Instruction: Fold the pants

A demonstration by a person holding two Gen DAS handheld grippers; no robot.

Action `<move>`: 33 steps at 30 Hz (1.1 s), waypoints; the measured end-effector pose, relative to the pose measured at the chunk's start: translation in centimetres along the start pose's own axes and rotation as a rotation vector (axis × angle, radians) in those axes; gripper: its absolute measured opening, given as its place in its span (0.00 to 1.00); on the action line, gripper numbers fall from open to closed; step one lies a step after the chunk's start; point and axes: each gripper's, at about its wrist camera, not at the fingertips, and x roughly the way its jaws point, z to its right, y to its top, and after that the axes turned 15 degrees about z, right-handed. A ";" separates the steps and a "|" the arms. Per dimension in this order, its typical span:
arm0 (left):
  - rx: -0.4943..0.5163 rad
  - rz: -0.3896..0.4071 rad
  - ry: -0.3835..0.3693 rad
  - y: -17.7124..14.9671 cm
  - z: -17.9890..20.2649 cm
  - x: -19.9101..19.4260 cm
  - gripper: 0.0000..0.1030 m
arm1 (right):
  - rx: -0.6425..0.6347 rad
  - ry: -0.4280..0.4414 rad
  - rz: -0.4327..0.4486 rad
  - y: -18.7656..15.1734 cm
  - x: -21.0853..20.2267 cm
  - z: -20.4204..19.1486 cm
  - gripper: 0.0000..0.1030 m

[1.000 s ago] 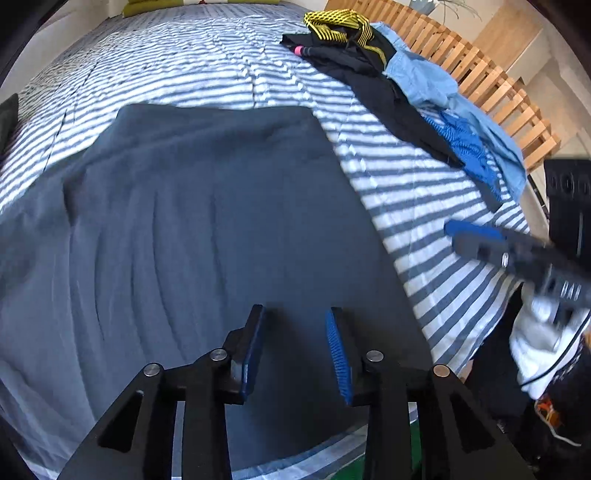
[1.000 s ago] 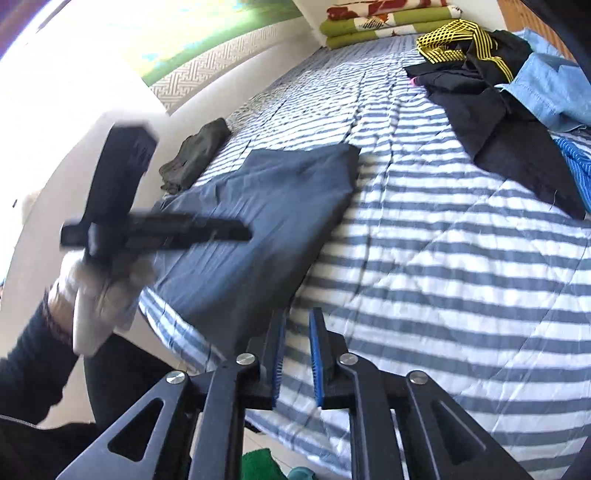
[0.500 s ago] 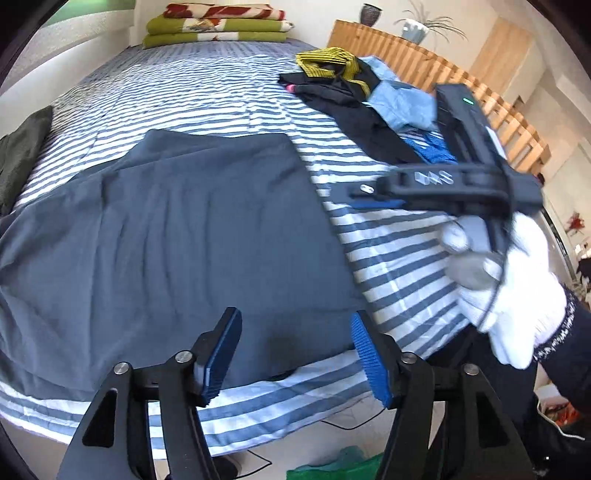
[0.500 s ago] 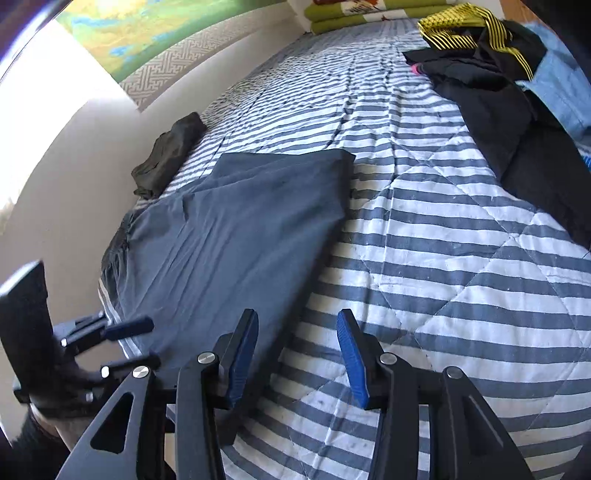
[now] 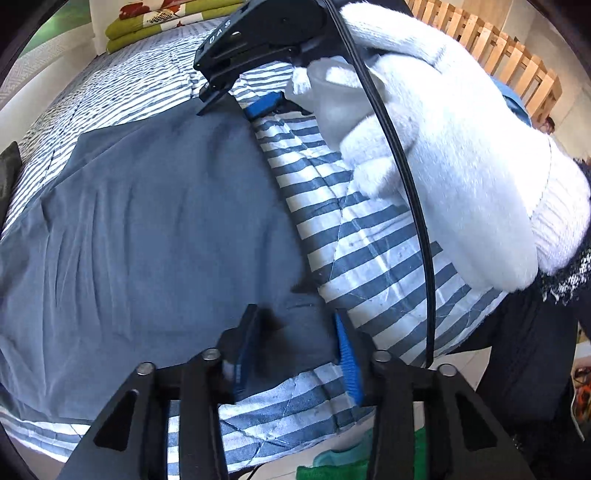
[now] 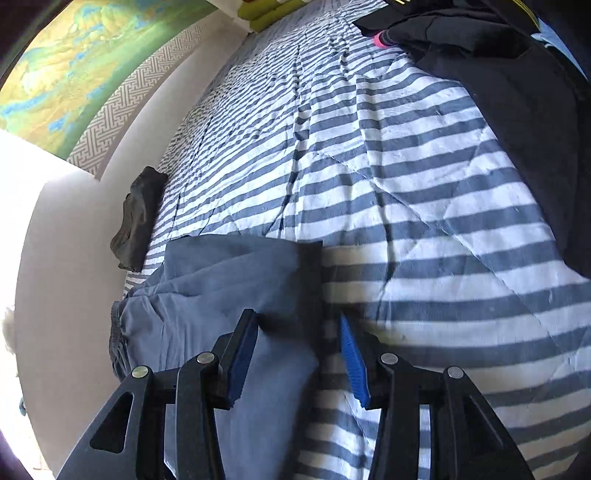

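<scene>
L wrist view: grey-blue pants [image 5: 147, 229] lie spread on the striped quilt [image 5: 369, 236], covering the left and centre of the view, near corner at the bed edge. L gripper [image 5: 295, 354] has that near corner between its blue pads; jaws closing on the cloth, whether the pads already press it I can't tell. In the way: white-gloved hand [image 5: 443, 147] w/ the R gripper's black body [image 5: 266, 40] fills upper right, black cable [image 5: 406, 184] arcing down across the quilt. Folded green bedding [image 5: 166, 22] at far end, wooden slat rail [image 5: 517, 62] far right, green cloth [image 5: 332, 469] on floor below the bed edge.

R wrist view: R gripper [image 6: 299, 354] jaws apart, straddling the pants [image 6: 221, 295] edge, left pad over cloth, right pad over bare quilt [image 6: 424, 221]; no squeeze seen. Dark folded garment [image 6: 138, 218] by the wall [image 6: 74, 240] at left, apart from the pants. Black clothing pile [image 6: 517, 74] upper right w/ a pink tip [image 6: 380, 38]. Green-yellow mural w/ key-pattern border [image 6: 74, 55] above the wall.
</scene>
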 end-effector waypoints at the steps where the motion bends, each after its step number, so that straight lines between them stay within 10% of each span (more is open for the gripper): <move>1: -0.006 0.002 -0.012 -0.1 -0.2 -0.1 0.30 | 0.006 0.000 0.000 0.2 0.2 -0.1 0.38; 5: -0.059 0.008 -0.045 -0.1 -1.6 -0.8 0.08 | 0.002 -0.016 -0.027 0.5 1.6 -0.5 0.12; 16: -0.192 0.165 -0.102 0.5 -7.6 -9.2 0.06 | 0.009 0.021 0.032 2.2 -1.4 -5.0 0.06; 33: -0.378 0.099 0.257 -7.8 -29.8 -19.4 0.05 | -0.294 0.088 -0.046 -2.6 9.9 -30.8 0.05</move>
